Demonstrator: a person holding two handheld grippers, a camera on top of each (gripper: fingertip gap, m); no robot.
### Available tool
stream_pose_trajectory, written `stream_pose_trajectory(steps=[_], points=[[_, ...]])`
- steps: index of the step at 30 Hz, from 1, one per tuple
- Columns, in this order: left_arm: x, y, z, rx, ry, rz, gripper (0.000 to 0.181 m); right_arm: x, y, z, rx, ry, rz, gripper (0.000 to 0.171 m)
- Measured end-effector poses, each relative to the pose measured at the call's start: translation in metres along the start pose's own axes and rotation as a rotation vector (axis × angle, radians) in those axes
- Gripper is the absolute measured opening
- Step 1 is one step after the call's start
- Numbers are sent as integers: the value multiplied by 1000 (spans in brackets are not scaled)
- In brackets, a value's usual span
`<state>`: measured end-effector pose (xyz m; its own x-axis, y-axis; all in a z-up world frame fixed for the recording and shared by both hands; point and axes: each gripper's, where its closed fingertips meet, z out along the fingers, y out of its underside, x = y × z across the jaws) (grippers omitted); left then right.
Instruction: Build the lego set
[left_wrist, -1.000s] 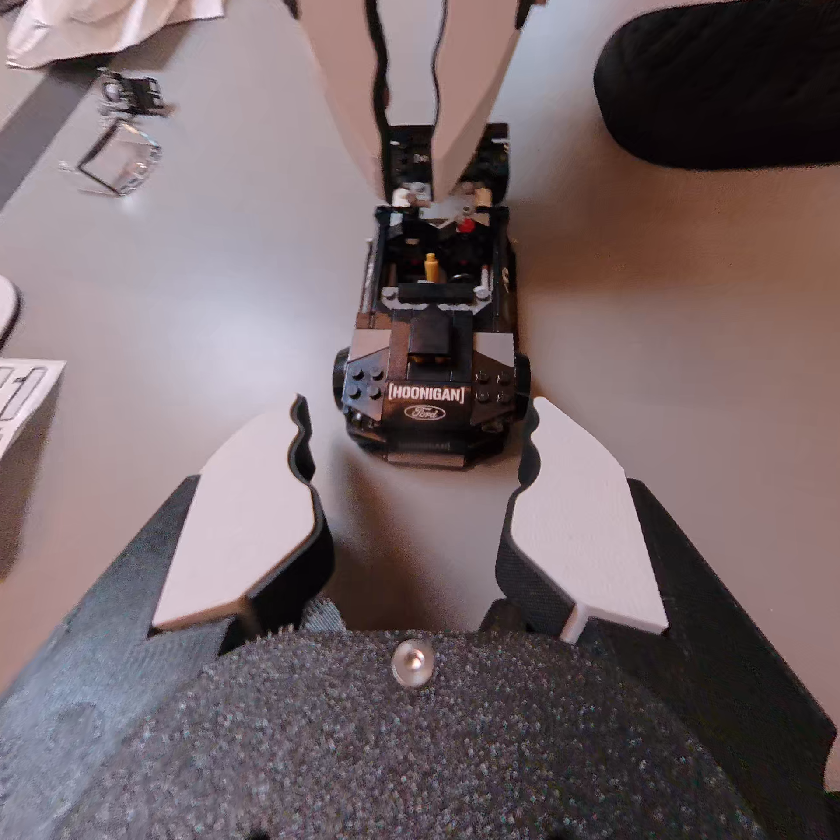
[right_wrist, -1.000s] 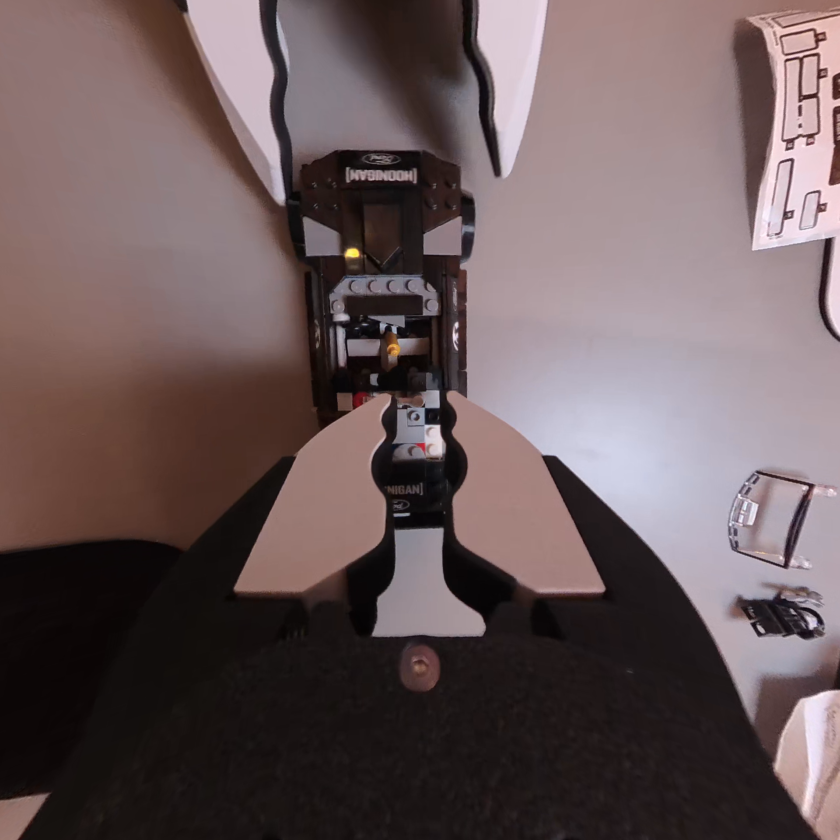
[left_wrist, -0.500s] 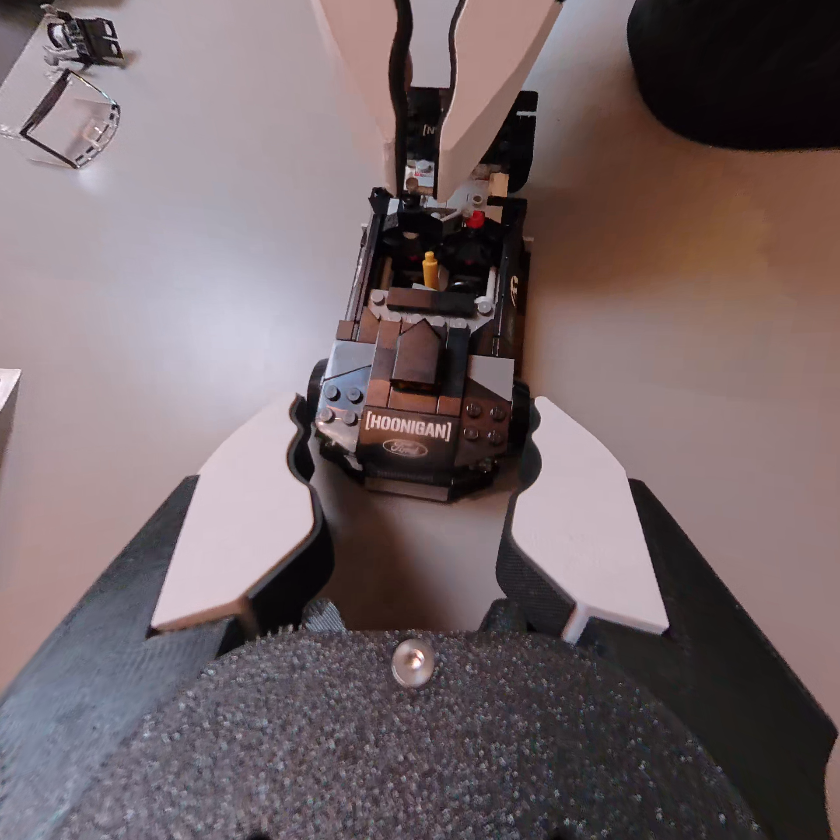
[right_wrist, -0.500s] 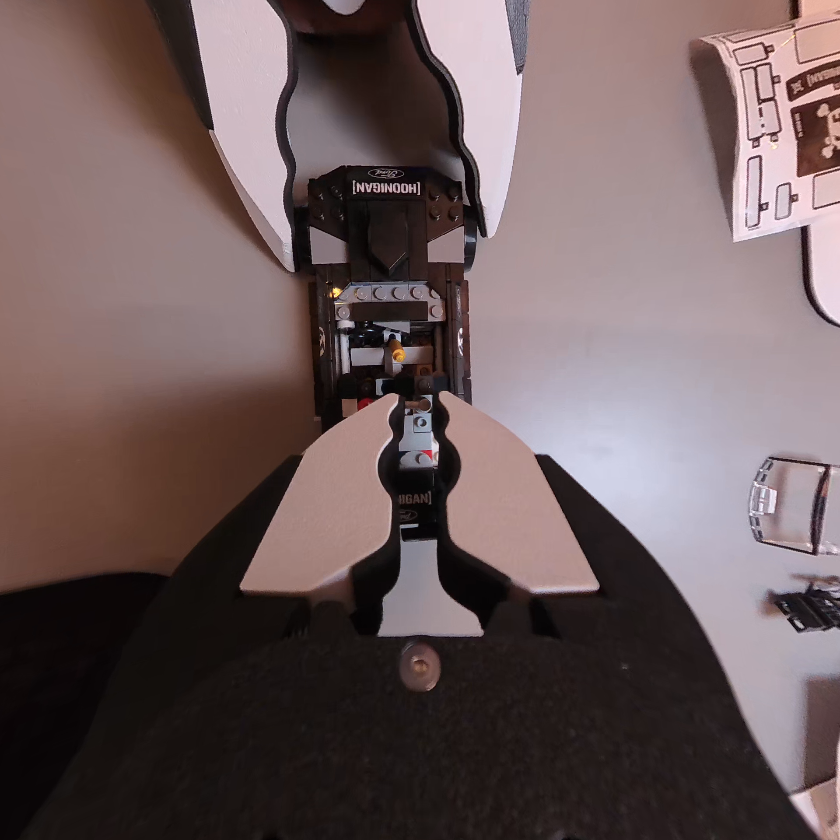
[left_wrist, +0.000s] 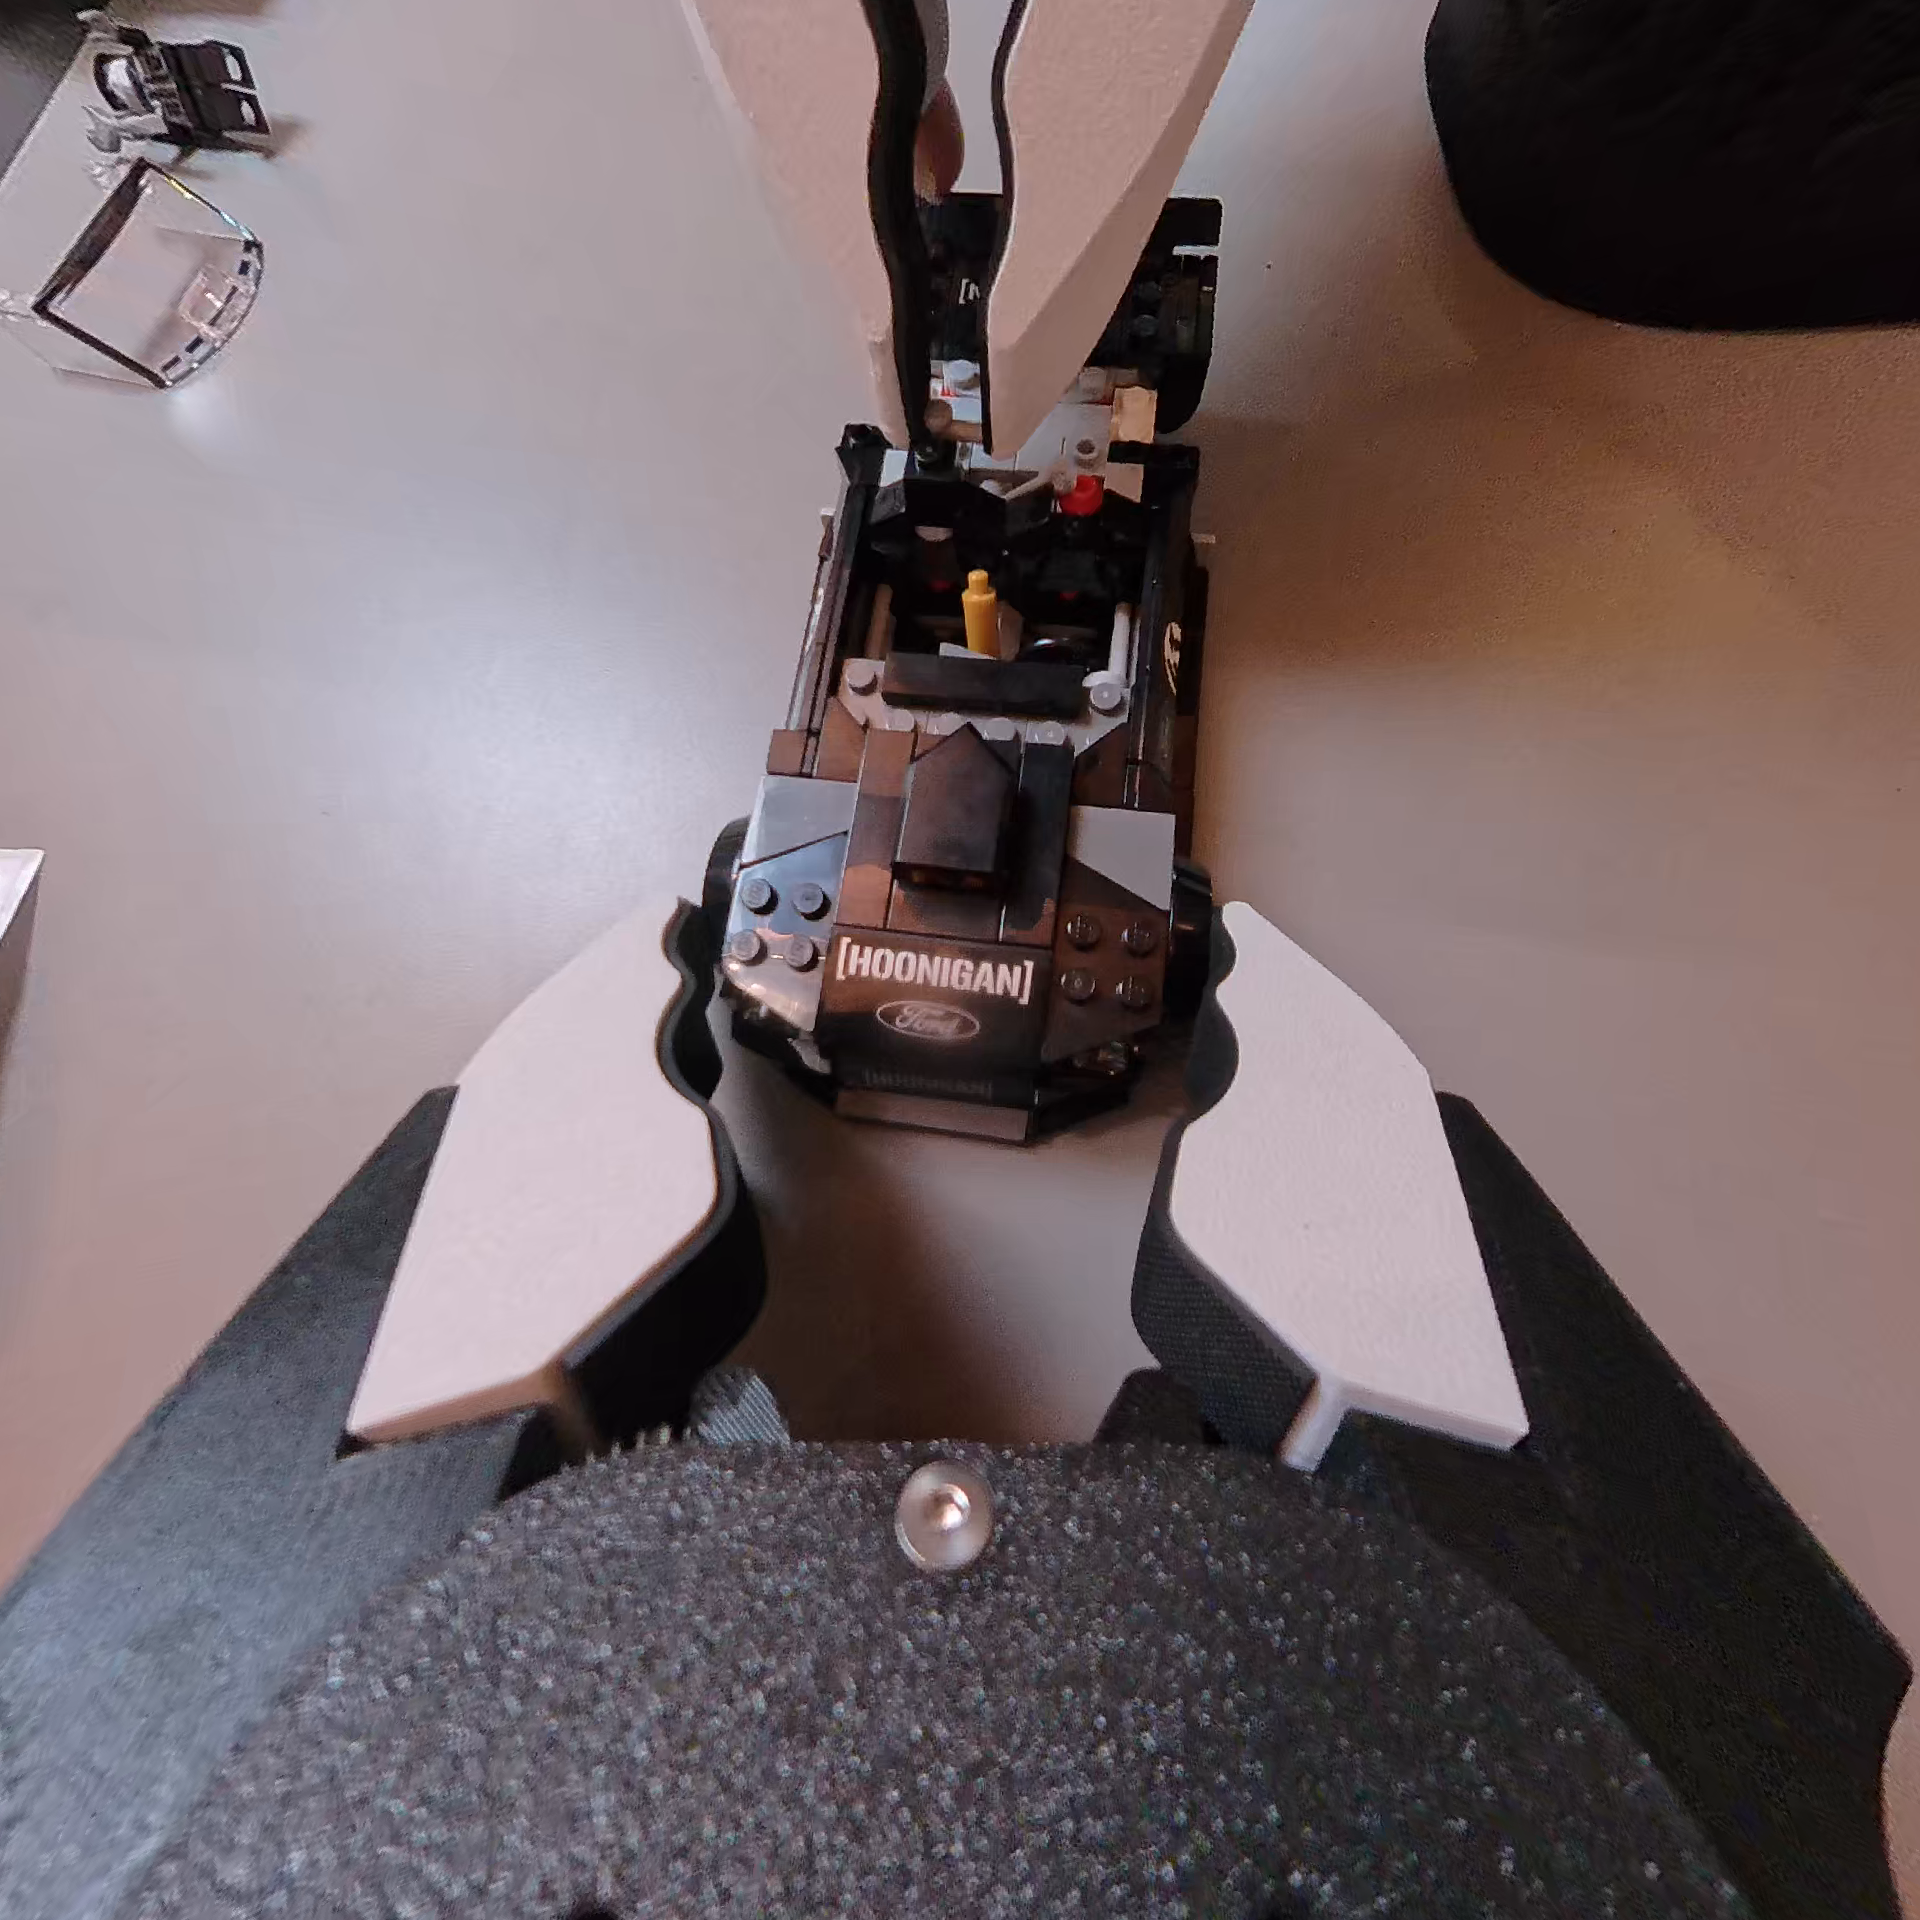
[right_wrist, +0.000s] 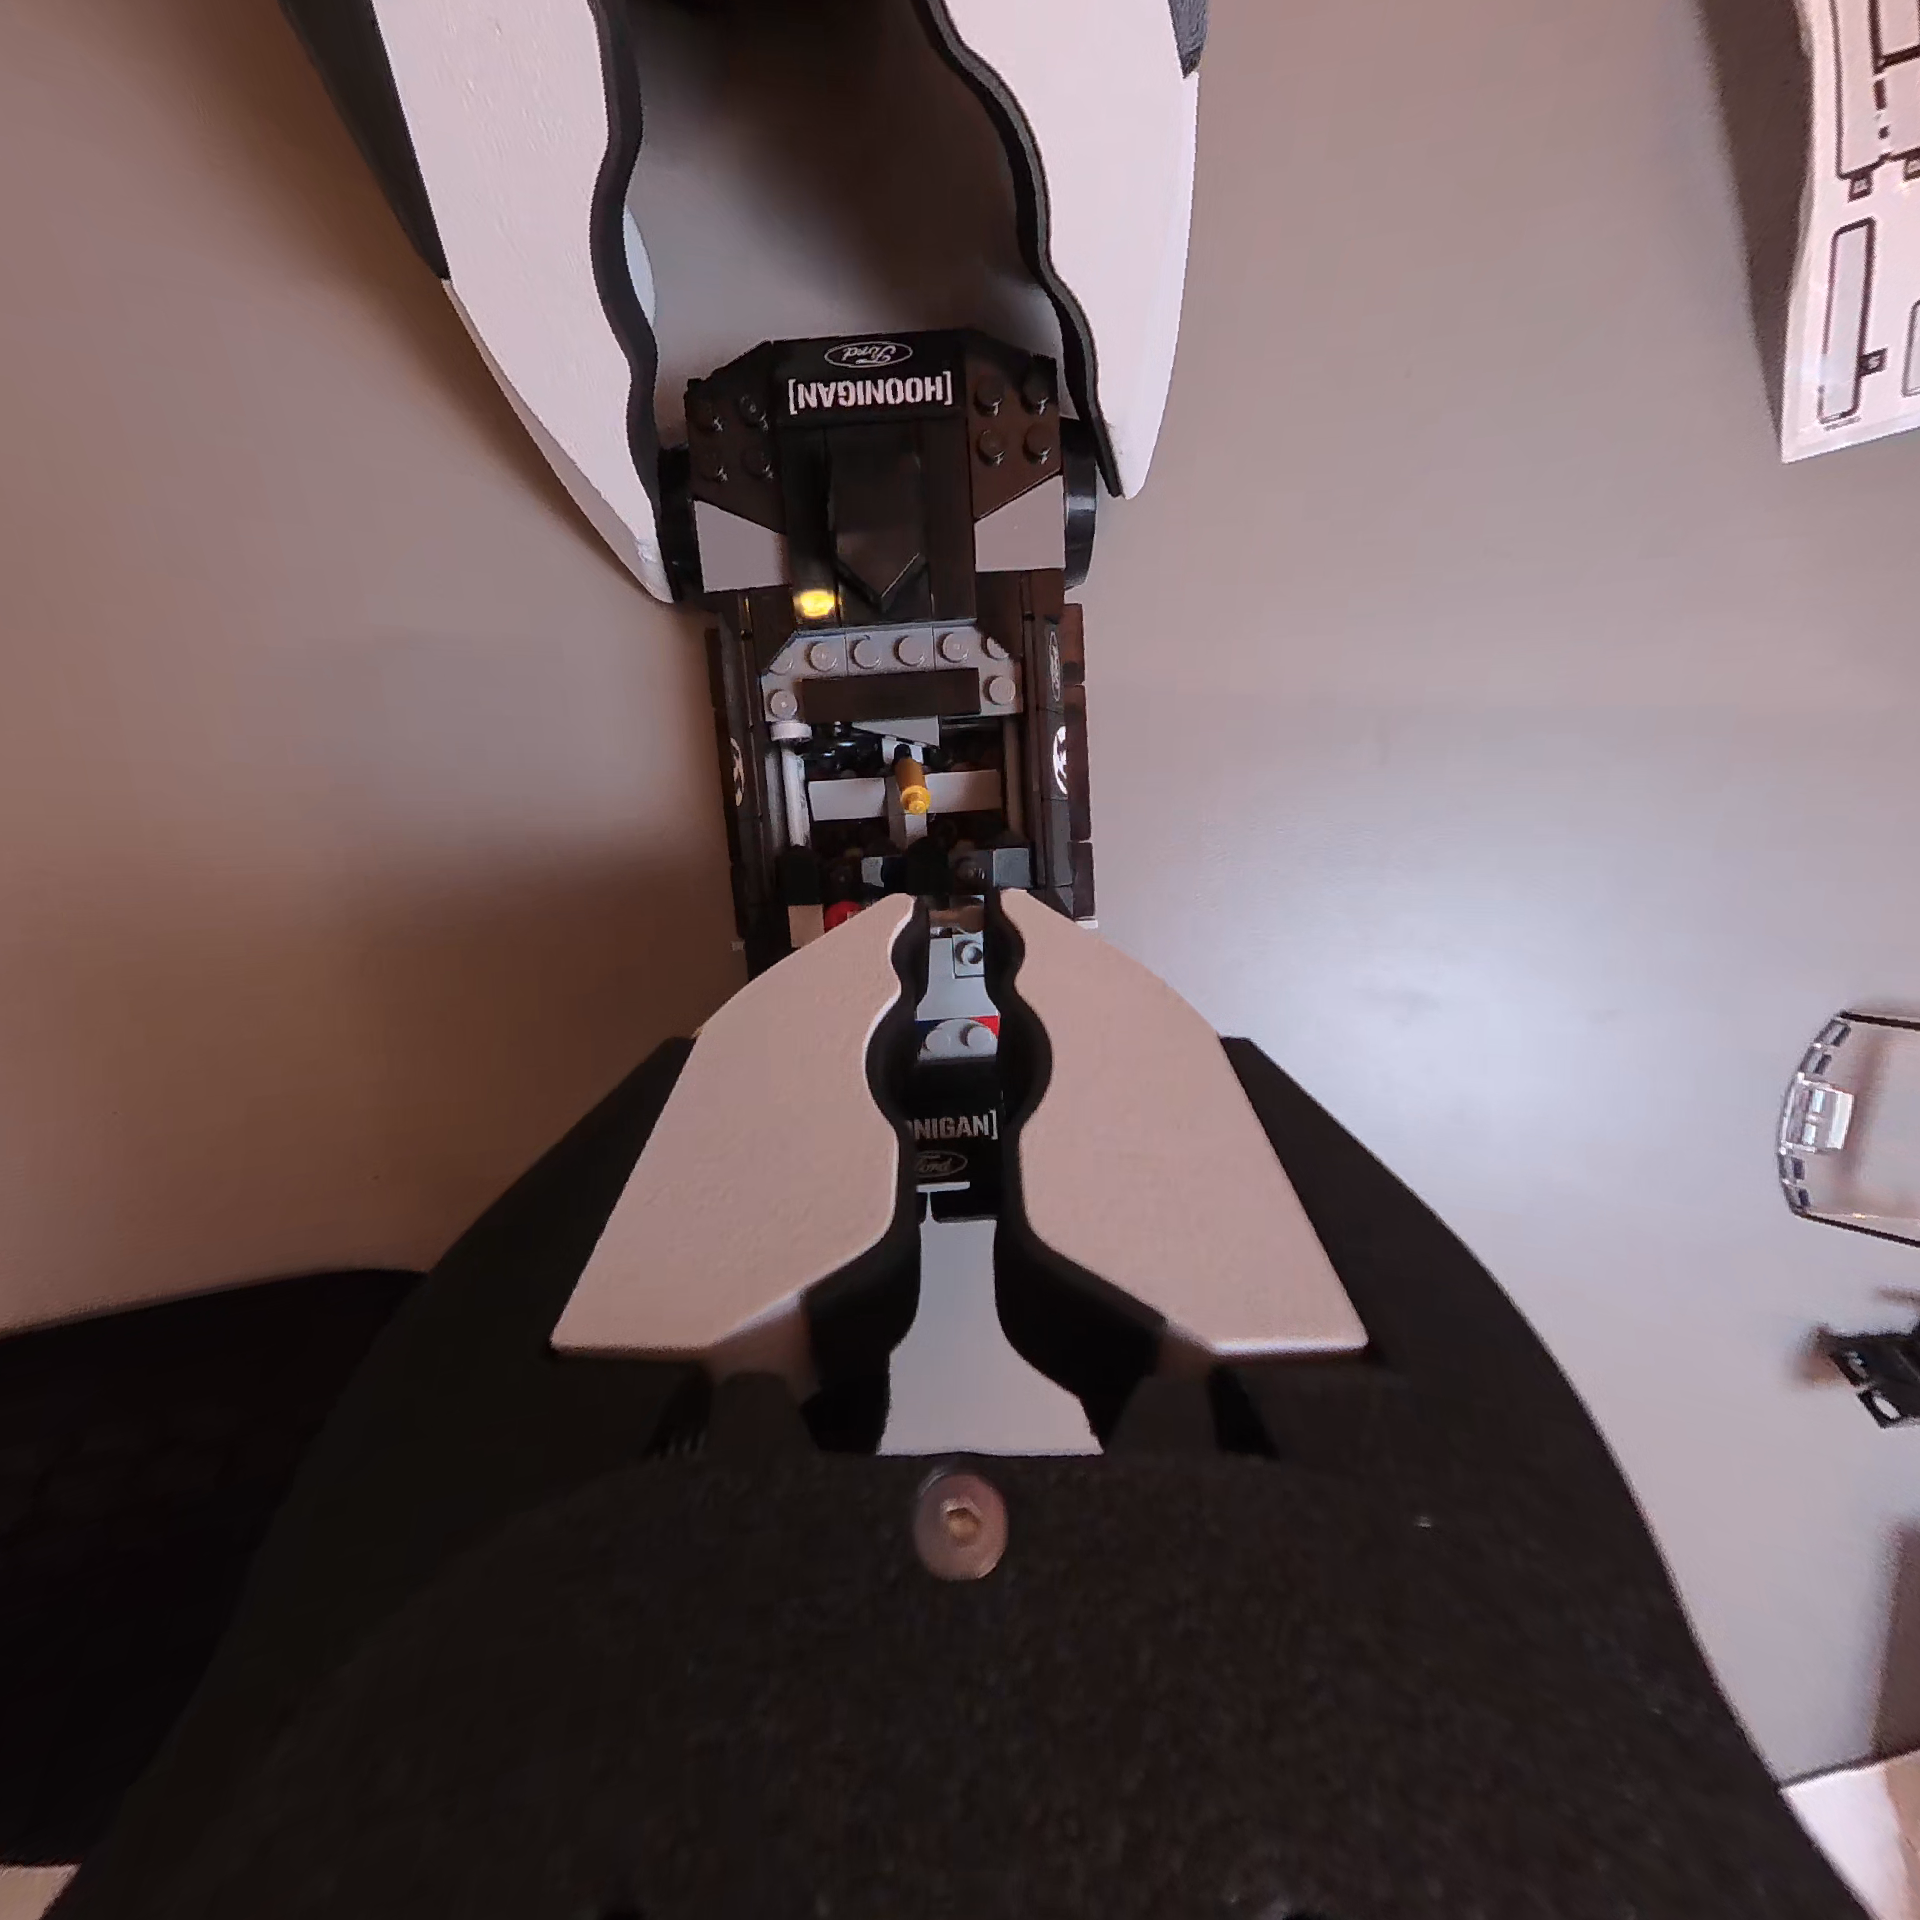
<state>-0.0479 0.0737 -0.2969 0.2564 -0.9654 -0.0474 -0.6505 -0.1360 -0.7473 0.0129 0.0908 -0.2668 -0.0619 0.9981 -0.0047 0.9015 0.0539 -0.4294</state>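
A clear windshield piece (left_wrist: 140, 275) and sticker sheet (right_wrist: 1839, 208) lie aside on the grey desk (left_wrist: 416, 623). The black toy car (left_wrist: 966, 790) sits between both tools: the left hand-held gripper (left_wrist: 951, 997) spread wide around its hood, the right hand-held gripper (right_wrist: 951, 914) nearly closed over its rear.

Your lego car (left_wrist: 961, 831) sits flat on the grey table, black w/ grey panels, nose toward your left gripper, tail toward the right one. Roof's off, so the cockpit's open: yellow stick (left_wrist: 978, 610) upright in the middle, red stud (left_wrist: 1078, 497) behind it. Hood has bare studs both sides. Front wheels on.
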Motion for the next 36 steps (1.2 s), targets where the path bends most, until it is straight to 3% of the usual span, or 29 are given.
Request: stream_pose_trajectory(steps=[9, 11, 18, 21, 24, 28, 32, 36], points=[[0, 0, 0, -8, -15, -21, 89, 3, -2, -1, -5, 13, 14, 11], [1, 0, 1, -28, -44, -50, 89, 5, -7, -7, 65, 53, 31, 23], [4, -3, 2, -64, -289, -251, 90, 15, -6, -30, 402, 410, 394, 25], [9, -6, 5, -71, -333, -281, 89, 4, -1, -28, 446, 576, 453, 25], [24, -14, 8, -41, -263, -295, 97, -6, -4, -19, 437, 641, 409, 25], [46, -26, 0, 45, -124, -298, 78, -10, 1, -9, 376, 630, 345, 25], [48, -32, -6, 98, -88, -247, 58, -6, 3, -13, 346, 600, 369, 21], [42, -31, -4, 111, -75, -263, 61, -1, 1, -11, 293, 541, 399, 17]])
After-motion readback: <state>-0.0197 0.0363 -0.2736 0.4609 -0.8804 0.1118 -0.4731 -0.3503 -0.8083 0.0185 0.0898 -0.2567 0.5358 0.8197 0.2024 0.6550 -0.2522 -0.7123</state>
